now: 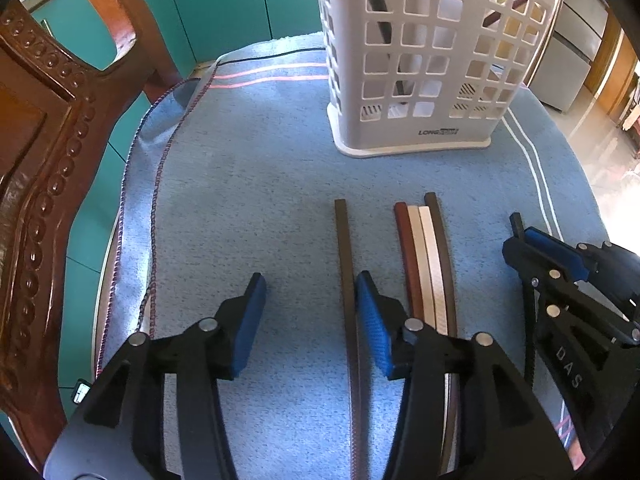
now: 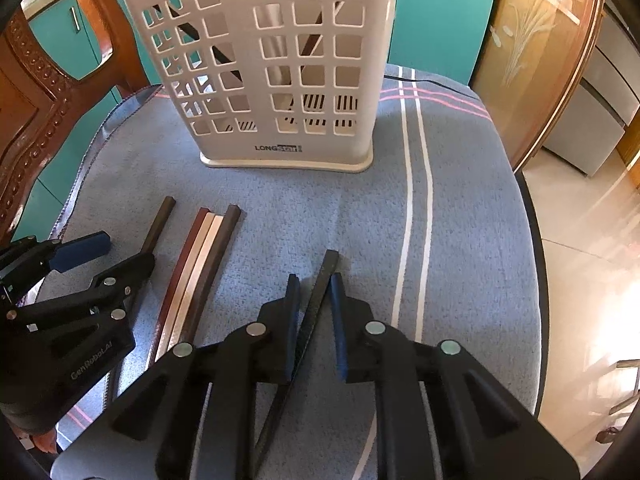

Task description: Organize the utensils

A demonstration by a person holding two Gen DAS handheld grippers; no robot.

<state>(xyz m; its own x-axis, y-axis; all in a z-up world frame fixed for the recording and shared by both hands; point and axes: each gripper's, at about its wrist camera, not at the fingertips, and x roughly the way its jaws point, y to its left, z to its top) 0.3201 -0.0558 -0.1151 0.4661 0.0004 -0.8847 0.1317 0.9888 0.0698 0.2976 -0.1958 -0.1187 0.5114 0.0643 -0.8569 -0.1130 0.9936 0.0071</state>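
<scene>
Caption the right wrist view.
Right gripper straddles a black chopstick before the white holder.

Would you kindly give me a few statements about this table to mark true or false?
1. The holder stands upright on the cloth. True.
2. The holder is empty. False: chopsticks lean inside it.
3. The right gripper has a black chopstick between its jaws. True.
4. The left gripper has its jaws shut. False: they stand open.
5. Four chopsticks lie side by side in a bundle. True.
</scene>
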